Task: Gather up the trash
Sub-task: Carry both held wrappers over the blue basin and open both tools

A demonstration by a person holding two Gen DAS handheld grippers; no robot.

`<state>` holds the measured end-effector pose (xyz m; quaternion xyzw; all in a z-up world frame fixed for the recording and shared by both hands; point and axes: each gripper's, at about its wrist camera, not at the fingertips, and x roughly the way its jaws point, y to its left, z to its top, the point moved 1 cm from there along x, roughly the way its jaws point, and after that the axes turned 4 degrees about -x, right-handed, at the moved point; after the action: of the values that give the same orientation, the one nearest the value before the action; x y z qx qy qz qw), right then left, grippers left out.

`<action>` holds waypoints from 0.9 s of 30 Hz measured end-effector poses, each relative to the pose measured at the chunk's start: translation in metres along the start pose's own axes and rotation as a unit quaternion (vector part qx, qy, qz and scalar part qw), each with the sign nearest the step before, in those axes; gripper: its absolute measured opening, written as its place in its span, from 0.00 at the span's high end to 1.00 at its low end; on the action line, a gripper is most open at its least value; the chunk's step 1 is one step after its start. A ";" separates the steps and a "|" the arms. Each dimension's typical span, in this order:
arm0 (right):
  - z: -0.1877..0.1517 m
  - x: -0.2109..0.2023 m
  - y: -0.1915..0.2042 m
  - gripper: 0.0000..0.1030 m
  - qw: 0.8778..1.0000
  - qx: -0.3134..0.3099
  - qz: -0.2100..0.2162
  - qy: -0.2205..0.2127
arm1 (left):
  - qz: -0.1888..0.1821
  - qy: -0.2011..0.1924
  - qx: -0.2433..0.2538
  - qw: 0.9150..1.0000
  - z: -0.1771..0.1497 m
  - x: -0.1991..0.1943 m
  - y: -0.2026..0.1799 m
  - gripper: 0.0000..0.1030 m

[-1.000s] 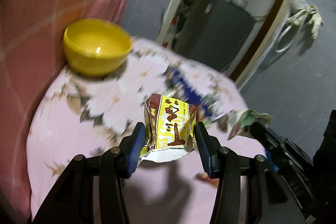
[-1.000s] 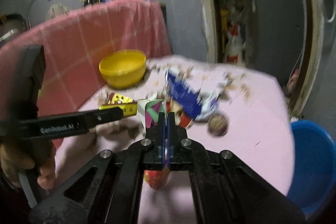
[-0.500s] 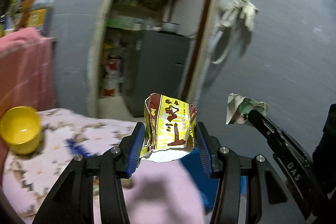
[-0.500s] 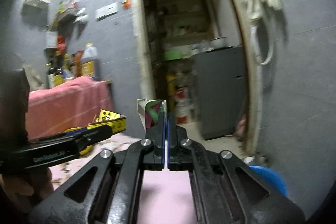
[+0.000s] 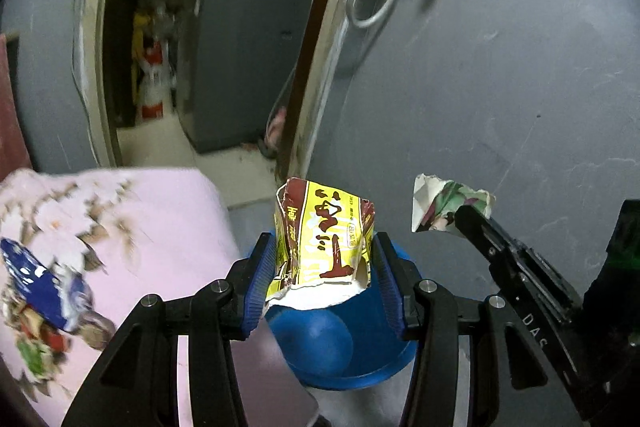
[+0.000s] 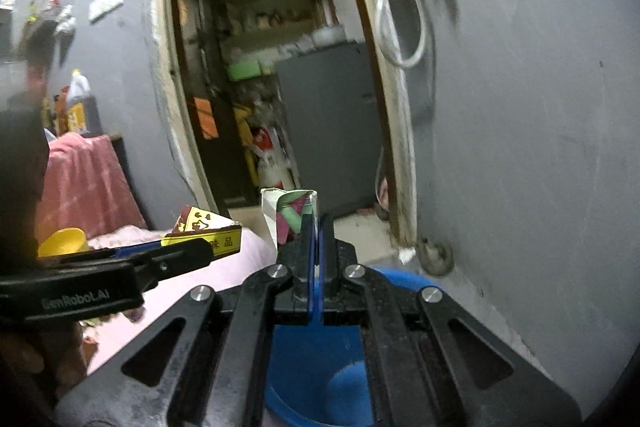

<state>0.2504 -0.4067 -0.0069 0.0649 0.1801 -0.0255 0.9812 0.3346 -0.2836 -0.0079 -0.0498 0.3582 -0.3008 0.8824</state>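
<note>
Left gripper (image 5: 324,259) pinches the yellow snack wrapper (image 5: 324,239) right above the blue bin (image 5: 340,347); right gripper (image 6: 318,227), pressed together, clamps a torn paper scrap (image 6: 286,215) over it too. Release off-centre and light scraps could flutter past the rim onto the floor or pink tablecloth (image 5: 172,227). Bin looks empty.

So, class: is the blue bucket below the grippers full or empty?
Empty as far as shown: the blue bucket shows bare blue floor, no trash. The left gripper hides part of it.
</note>
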 end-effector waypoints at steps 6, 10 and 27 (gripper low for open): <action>-0.023 0.031 -0.028 0.90 0.998 0.032 -0.002 0.053 | 0.009 0.046 -0.013 0.999 -0.002 0.036 0.015 0.56; -0.036 0.051 -0.038 0.88 0.995 0.043 -0.002 0.085 | 0.013 0.059 -0.022 0.998 -0.005 0.049 0.024 0.47; -0.015 0.030 -0.019 0.66 0.997 0.035 0.016 0.063 | 0.042 -0.003 -0.041 0.998 -0.015 -0.020 0.036 0.46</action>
<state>0.2719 -0.4242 -0.0338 0.1039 0.2399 -0.0121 0.9651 0.3310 -0.2413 -0.0174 -0.0715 0.3696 -0.2486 0.8925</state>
